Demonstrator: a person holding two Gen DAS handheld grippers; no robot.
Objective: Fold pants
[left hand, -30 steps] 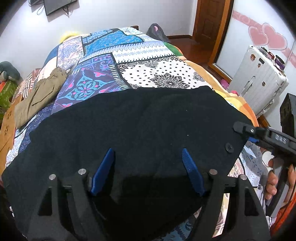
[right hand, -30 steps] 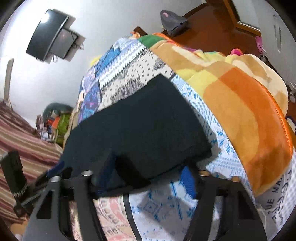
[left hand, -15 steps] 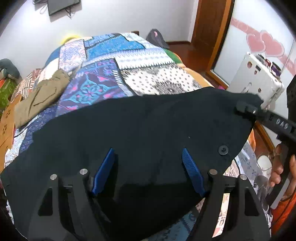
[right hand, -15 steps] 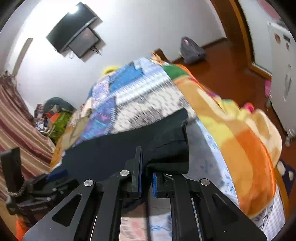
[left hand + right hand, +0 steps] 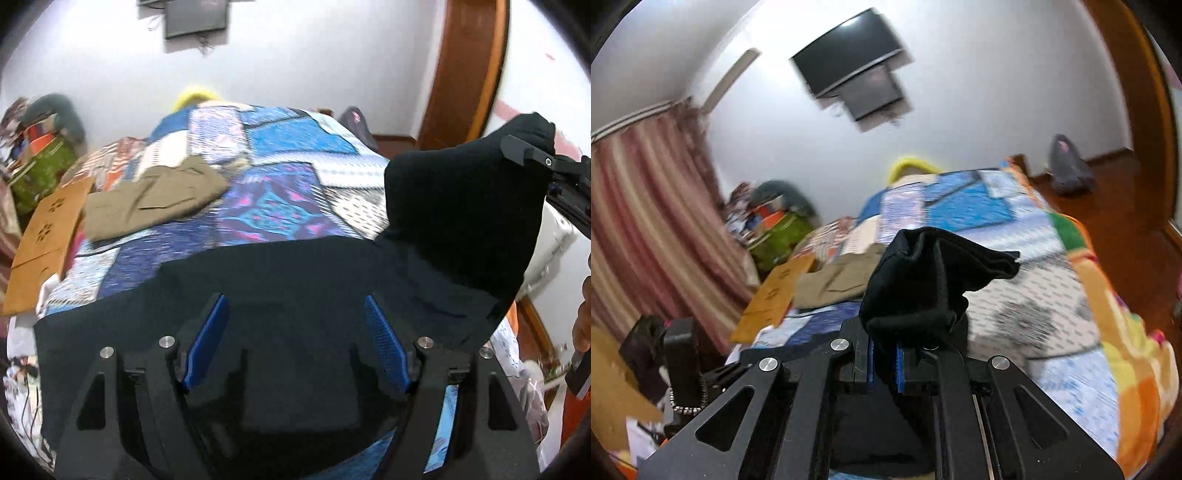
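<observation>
Black pants (image 5: 295, 280) lie spread across the near part of a patchwork bedspread (image 5: 280, 206). My left gripper (image 5: 295, 332) hovers over them, its blue pads (image 5: 207, 332) wide apart and open, the cloth lying beneath them. At the upper right my right gripper (image 5: 532, 153) is shut on one corner of the pants and holds it high, so the cloth hangs in a drape. In the right wrist view the right gripper (image 5: 884, 356) pinches a bunched fold of the black pants (image 5: 923, 280) between its pads. The left gripper's body (image 5: 679, 350) shows at the lower left.
A folded olive garment (image 5: 155, 199) and a brown cardboard sheet (image 5: 48, 236) lie on the bed's far left. A television (image 5: 849, 55) hangs on the white wall. A wooden door frame (image 5: 469, 66) and a white suitcase (image 5: 554, 236) stand right; a striped curtain (image 5: 646, 206) hangs left.
The right gripper shut on the pants' right corner and lifted it well above the bed. The left gripper rose and tipped up, still open.
</observation>
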